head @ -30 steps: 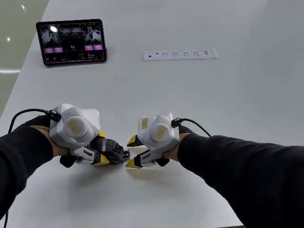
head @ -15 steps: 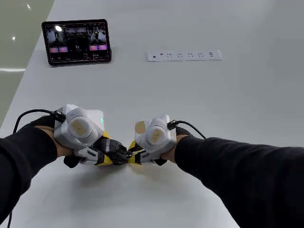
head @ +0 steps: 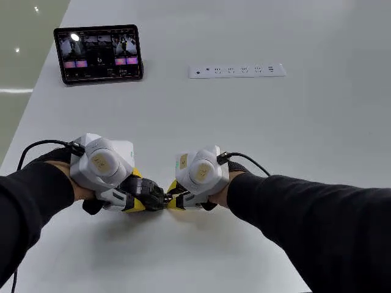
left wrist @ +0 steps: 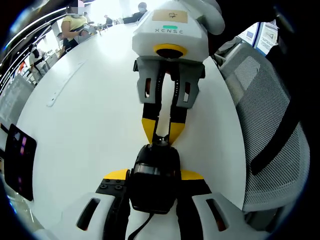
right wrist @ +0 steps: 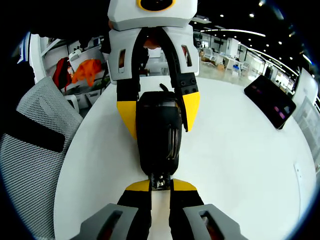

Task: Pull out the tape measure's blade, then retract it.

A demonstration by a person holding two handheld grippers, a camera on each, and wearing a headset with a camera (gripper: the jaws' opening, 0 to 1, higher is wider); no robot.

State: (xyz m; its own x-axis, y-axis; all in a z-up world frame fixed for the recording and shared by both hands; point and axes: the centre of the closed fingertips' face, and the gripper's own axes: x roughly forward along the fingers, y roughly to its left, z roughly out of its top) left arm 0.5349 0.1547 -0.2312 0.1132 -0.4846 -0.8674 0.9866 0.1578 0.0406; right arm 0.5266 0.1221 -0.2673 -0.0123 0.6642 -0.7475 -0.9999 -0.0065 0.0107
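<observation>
- Two claws are seen tip to tip low over the white surface [head: 244, 134], with black sleeves [head: 305, 220] reaching in behind them.
- The left claw [left wrist: 155, 175] is clamped around the black tape measure [right wrist: 159, 132]; its case is gripped on both sides by the yellow-tipped jaws.
- The right claw [right wrist: 161, 186] is drawn narrow, and its jaws are pinched on the blade tip [left wrist: 160, 142] at the mouth of the case.
- Hardly any blade is seen pulled out, since the right claw's tips are placed just beside the case.
- In the head view the tape measure is found between the two claws, near the front edge of the surface. Whether it is resting on the surface cannot be told.
- A black cable [head: 36, 145] is looped out from behind the left claw, and a second cable [head: 244, 160] is trailed from the right one.
- Well apart from the claws, toward the far side, a white power strip [head: 237, 71] is laid flat.
- To its left a tablet [head: 99, 53] is propped up with its screen lit.
- Beyond the surface's edge, a grey mesh chair [left wrist: 260, 120] is seen in both gripper views.
</observation>
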